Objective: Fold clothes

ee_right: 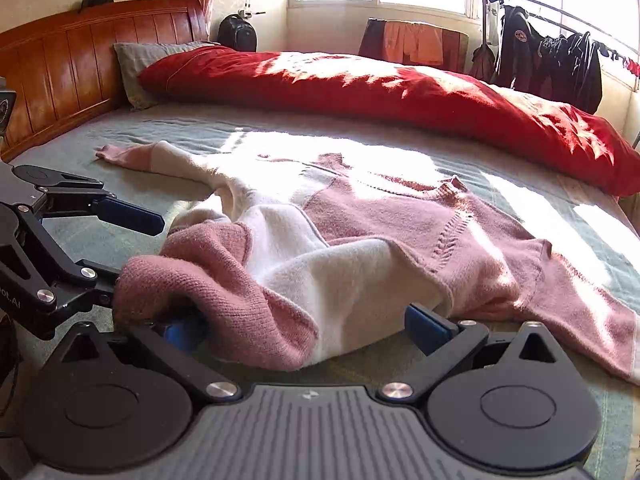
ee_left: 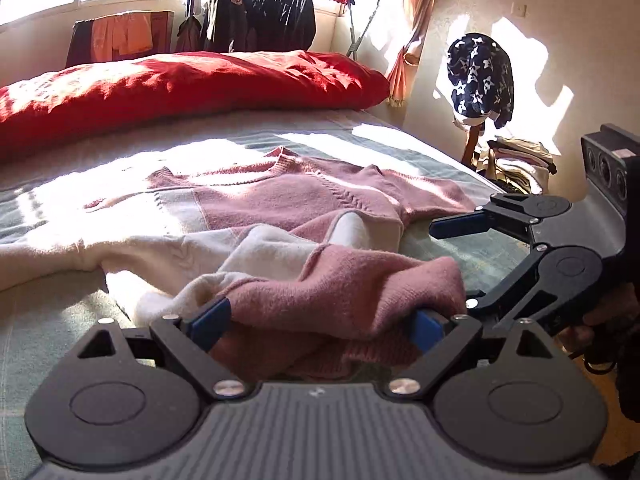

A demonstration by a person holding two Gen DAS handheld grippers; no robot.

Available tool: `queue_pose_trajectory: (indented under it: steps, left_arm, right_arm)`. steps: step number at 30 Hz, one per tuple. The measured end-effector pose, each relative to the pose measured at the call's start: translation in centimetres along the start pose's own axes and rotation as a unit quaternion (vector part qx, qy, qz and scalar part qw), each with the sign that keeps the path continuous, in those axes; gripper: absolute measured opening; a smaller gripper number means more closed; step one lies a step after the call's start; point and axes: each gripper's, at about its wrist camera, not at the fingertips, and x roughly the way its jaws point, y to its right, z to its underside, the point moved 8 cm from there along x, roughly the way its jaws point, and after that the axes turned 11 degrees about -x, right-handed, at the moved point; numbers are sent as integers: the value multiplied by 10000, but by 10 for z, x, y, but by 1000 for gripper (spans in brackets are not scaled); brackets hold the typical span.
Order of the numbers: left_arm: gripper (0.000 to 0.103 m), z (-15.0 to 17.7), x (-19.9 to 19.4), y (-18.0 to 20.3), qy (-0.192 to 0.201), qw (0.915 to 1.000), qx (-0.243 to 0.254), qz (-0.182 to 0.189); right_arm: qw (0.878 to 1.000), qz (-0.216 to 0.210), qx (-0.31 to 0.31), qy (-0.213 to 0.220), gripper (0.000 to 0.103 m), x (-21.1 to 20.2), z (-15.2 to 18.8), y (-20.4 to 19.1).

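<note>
A pink and cream knit sweater [ee_left: 280,196] [ee_right: 400,216] lies spread on the grey-green bed sheet [ee_left: 460,168] [ee_right: 200,128], neck toward the red duvet. Its near hem is bunched into a raised fold. My left gripper [ee_left: 320,326] is open wide, and this bunched hem sits between its blue pads. My right gripper [ee_right: 306,330] is also open wide around the same fold. In the left wrist view the right gripper [ee_left: 456,266] stands at the right, its lower finger under the fabric. The left gripper [ee_right: 138,256] shows at the left of the right wrist view, its lower finger hidden in the fold.
A long red duvet [ee_left: 180,84] [ee_right: 400,92] lies across the far side of the bed. A wooden headboard [ee_right: 80,52] and grey pillow [ee_right: 140,60] stand at the left. A rack of dark clothes [ee_left: 260,12] is by the window. A star-patterned garment [ee_left: 480,76] hangs above stacked clothes [ee_left: 520,156].
</note>
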Motion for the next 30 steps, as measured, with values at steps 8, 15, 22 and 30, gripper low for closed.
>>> queue_pose_trajectory:
  steps: [8, 15, 22, 30]
  left_arm:
    - [92, -74, 44, -48, 282, 9985, -234, -413]
    - [92, -72, 40, -69, 141, 9979, -458, -440]
    - [92, -31, 13, -57, -73, 9960, 475, -753]
    - [92, 15, -21, -40, -98, 9964, 447, -712]
  right_arm:
    - [9992, 172, 275, 240, 103, 54, -50, 52]
    - [9966, 728, 105, -366, 103, 129, -63, 85]
    - [9952, 613, 632, -438, 103, 131, -54, 117]
    - [9987, 238, 406, -213, 103, 48, -29, 98]
